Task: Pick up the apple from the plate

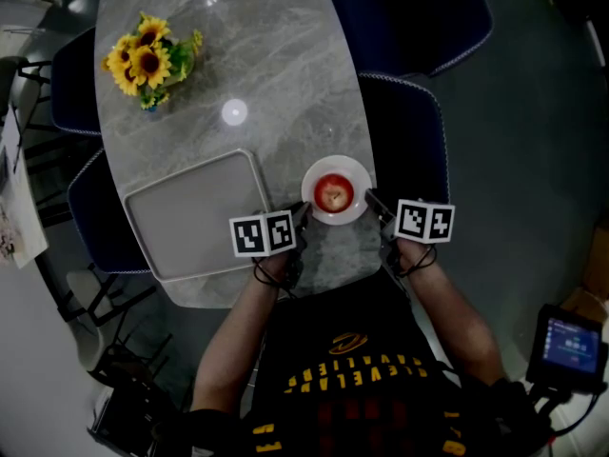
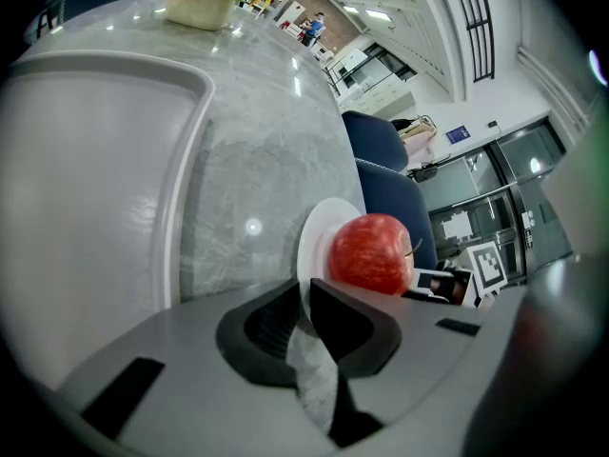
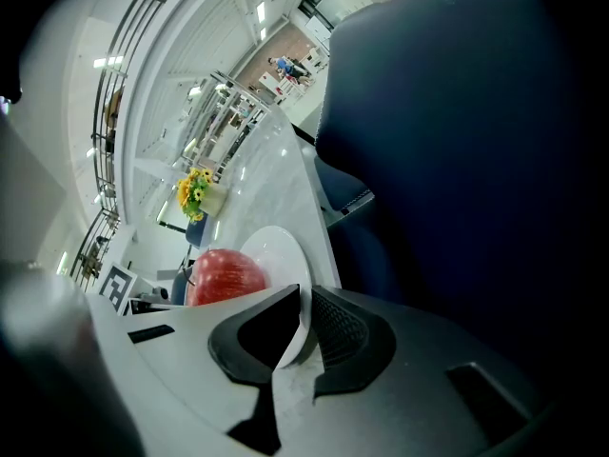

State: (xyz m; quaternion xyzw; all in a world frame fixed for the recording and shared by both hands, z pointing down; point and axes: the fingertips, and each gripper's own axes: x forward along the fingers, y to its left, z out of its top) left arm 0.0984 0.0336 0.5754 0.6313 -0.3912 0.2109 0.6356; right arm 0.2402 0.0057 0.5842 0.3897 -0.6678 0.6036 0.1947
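Head view shows a marble table (image 1: 285, 65) with a vase of sunflowers (image 1: 147, 60) at far left and an empty grey tray (image 1: 195, 217) nearer the person. Just right of the tray's corner, the left tool (image 1: 301, 215) meets the lower left edge of a small white plate (image 1: 309, 179). In the left gripper view its jaws are drawn in to a thin slit with the plate's rim caught between them.

The red apple (image 1: 334, 194) sits in the middle of the plate, upright with its stem showing, untouched by either tool.

On the plate's right edge the right tool (image 1: 373, 201) does the same: the right gripper view shows its jaws pinched onto the rim, with the apple beyond them.

The apple looks firm, round and smooth-skinned, with some weight to it. It would likely roll or squirt out of a shallow pinch, and it would bruise under a hard one. The best hold is probably across its widest middle, one jaw on each flank, clear of the stem. That calls for a tool to let go of the rim and spread wide first.
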